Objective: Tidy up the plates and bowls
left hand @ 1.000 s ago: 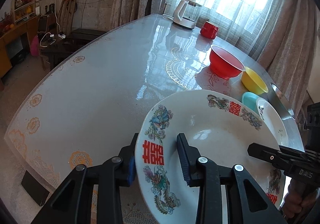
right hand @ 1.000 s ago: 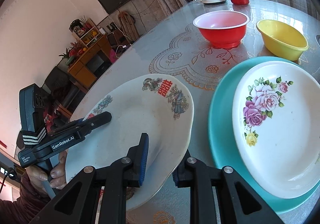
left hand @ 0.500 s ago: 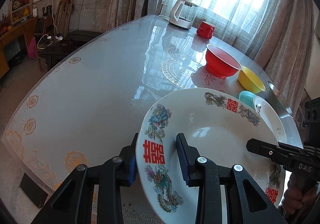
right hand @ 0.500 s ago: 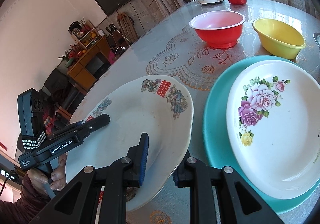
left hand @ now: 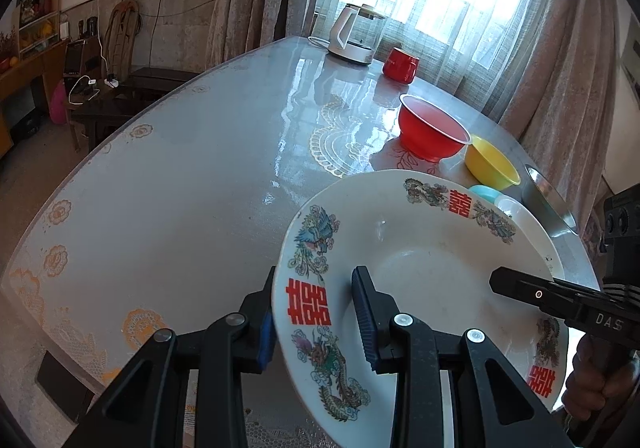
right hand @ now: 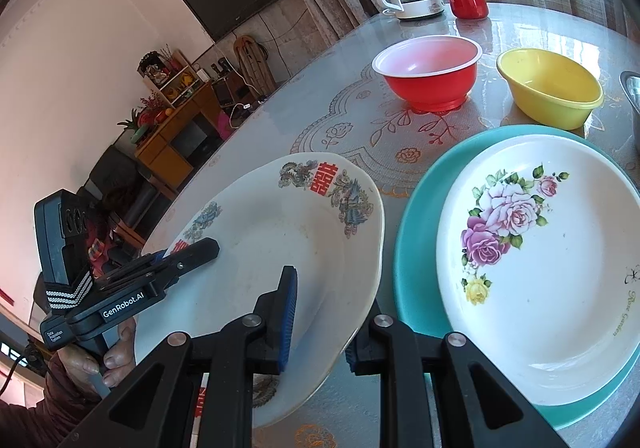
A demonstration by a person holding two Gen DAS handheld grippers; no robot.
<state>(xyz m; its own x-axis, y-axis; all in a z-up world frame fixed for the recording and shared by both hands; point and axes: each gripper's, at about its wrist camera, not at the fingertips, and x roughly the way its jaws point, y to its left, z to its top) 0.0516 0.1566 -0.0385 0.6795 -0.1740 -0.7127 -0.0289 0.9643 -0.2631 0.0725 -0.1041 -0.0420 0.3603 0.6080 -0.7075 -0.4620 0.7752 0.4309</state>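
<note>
A white plate with dragon, phoenix and red character prints [left hand: 420,268] [right hand: 280,232] hangs tilted just above the table, gripped from both sides. My left gripper [left hand: 316,322] is shut on its left rim, and its tip shows in the right wrist view [right hand: 192,252]. My right gripper [right hand: 324,328] is shut on the opposite rim, and its tip shows in the left wrist view [left hand: 520,288]. Right of it a white rose-print plate [right hand: 540,248] lies on a teal plate [right hand: 416,248]. Behind them stand a red bowl [right hand: 428,76] and a yellow bowl [right hand: 548,88].
A metal bowl [right hand: 632,88] sits at the right edge of the glass-topped table [left hand: 180,176]. A white kettle [left hand: 352,36] and a red mug [left hand: 400,64] stand at the far end by the curtained window. A hand holds each gripper's handle.
Both grippers keep their hold on the printed plate. The views have shifted only slightly, with the stacked plates a little further left in the right wrist view.
</note>
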